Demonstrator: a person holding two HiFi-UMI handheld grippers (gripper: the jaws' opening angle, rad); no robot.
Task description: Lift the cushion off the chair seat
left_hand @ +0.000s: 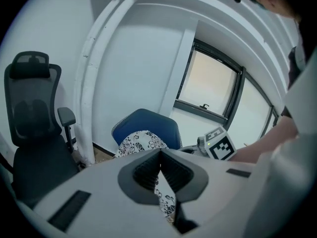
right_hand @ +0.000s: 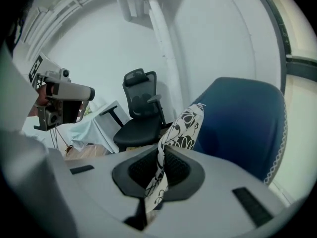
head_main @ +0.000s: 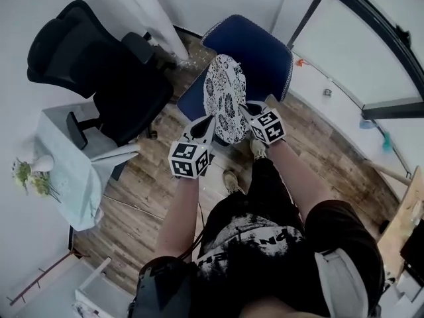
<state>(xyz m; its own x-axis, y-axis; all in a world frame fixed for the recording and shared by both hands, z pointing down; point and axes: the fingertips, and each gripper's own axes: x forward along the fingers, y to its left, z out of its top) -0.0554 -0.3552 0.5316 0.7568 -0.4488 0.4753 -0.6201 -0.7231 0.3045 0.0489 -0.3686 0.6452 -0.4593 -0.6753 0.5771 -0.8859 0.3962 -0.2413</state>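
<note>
Head view: the round white cushion with black floral print (head_main: 225, 101) stands on edge over the blue padded chair (head_main: 258, 52), with the left gripper (head_main: 208, 124) and right gripper (head_main: 248, 111) at its near rim. Left gripper view: jaws pinch the cushion's edge. Right gripper view: jaws pressed onto its rim.

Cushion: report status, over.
Left tongs shut on cushion edge, right tongs shut on opposite edge. Cushion upright above blue chair seat. Black office chair stands apart, not in the way.
</note>
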